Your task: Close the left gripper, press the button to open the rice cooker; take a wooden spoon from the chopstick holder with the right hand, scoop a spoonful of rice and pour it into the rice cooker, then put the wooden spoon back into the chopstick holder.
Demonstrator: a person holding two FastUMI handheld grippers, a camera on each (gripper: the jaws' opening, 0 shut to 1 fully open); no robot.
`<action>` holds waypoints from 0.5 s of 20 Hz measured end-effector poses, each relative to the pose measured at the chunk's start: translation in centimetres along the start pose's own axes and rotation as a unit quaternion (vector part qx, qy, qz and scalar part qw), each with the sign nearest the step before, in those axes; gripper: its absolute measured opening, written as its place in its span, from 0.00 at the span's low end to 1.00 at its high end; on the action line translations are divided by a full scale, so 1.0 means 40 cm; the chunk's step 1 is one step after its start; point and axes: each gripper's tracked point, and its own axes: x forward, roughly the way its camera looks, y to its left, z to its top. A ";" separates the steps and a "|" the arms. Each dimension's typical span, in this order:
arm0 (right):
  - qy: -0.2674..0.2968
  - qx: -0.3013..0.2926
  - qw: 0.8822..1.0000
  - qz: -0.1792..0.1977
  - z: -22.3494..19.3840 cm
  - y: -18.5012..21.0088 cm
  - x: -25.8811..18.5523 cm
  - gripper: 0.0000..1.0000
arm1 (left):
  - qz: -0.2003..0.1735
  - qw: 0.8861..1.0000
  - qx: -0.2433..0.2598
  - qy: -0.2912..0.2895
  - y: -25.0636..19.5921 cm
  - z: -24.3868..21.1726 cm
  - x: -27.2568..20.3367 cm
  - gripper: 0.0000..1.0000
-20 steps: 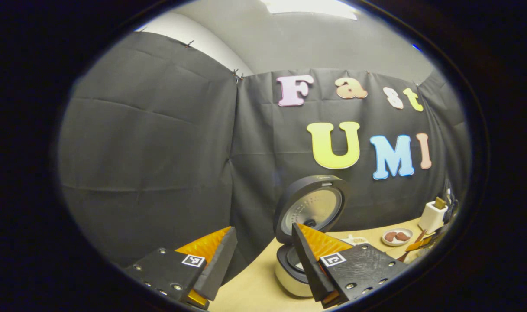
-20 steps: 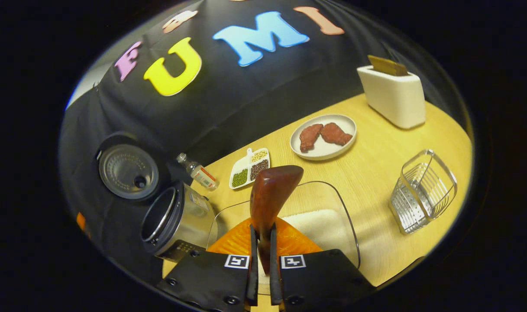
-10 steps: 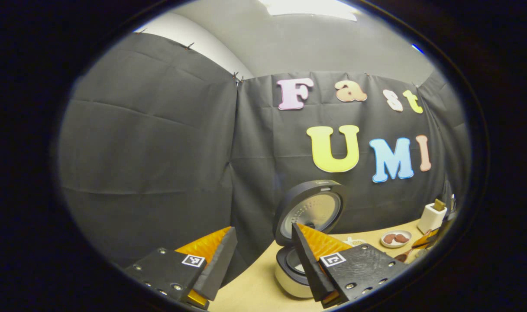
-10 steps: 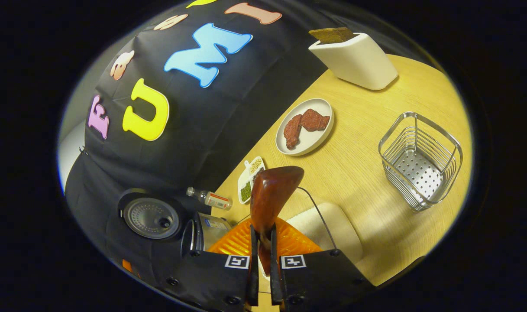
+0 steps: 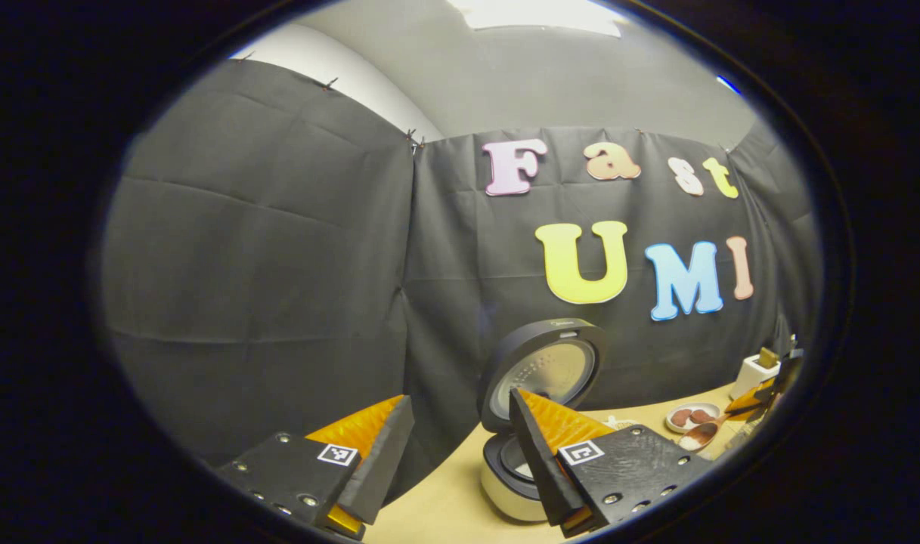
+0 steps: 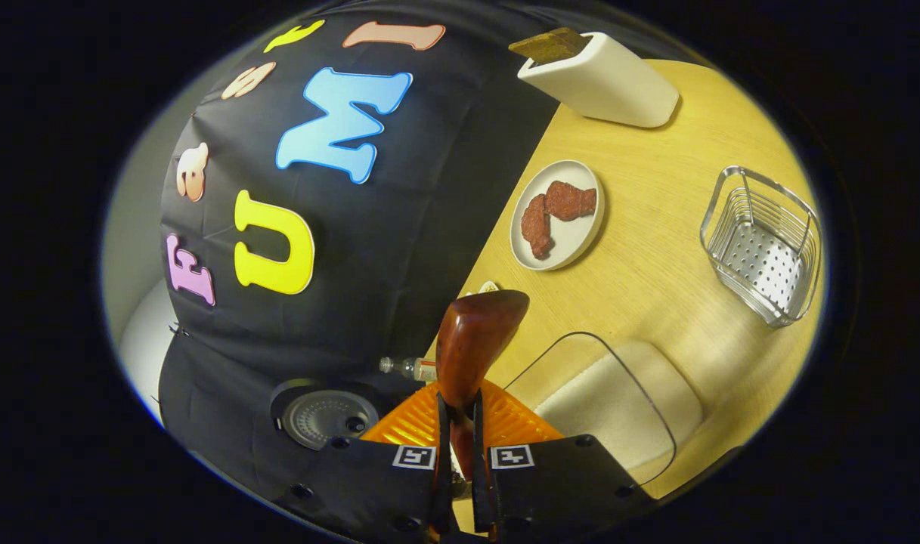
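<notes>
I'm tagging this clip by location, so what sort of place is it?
Likely a staged kitchen tabletop in a cloth-walled booth: an open black-lidded rice cooker, a white toaster and a white plate of brown meat on a pale wooden table.

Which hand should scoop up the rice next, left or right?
The right. The right gripper is shut on the wooden spoon, beside the glass dish of rice. The left gripper is open, holds nothing, and sits by the open rice cooker.
</notes>
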 end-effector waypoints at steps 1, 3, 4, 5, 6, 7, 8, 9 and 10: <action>0.002 0.000 1.000 0.005 -0.004 0.019 0.010 0.12 | 0.002 1.000 0.000 0.000 0.008 -0.002 -0.004 0.80; 0.007 0.001 1.000 0.017 -0.021 0.059 0.027 0.12 | 0.009 1.000 0.004 0.001 0.024 -0.006 -0.010 0.81; 0.011 0.001 1.000 0.024 -0.032 0.080 0.038 0.12 | 0.012 1.000 0.005 0.001 0.034 -0.007 -0.014 0.81; 0.015 0.000 0.999 0.030 -0.043 0.102 0.049 0.12 | 0.015 1.000 0.006 0.002 0.043 -0.008 -0.019 0.80; 0.019 -0.003 0.999 0.036 -0.053 0.126 0.057 0.12 | 0.018 1.000 0.005 0.003 0.052 -0.010 -0.021 0.80; 0.023 -0.007 0.999 0.043 -0.065 0.147 0.067 0.12 | 0.022 1.000 0.004 0.003 0.062 -0.011 -0.026 0.80; 0.028 -0.012 0.998 0.048 -0.081 0.170 0.076 0.12 | 0.025 1.000 0.003 0.004 0.071 -0.013 -0.030 0.80; 0.033 -0.017 0.998 0.053 -0.097 0.188 0.092 0.12 | 0.029 1.000 0.003 0.004 0.080 -0.015 -0.034 0.80; 0.038 -0.021 0.997 0.060 -0.113 0.212 0.105 0.12 | 0.033 0.999 0.003 0.005 0.090 -0.018 -0.038 0.80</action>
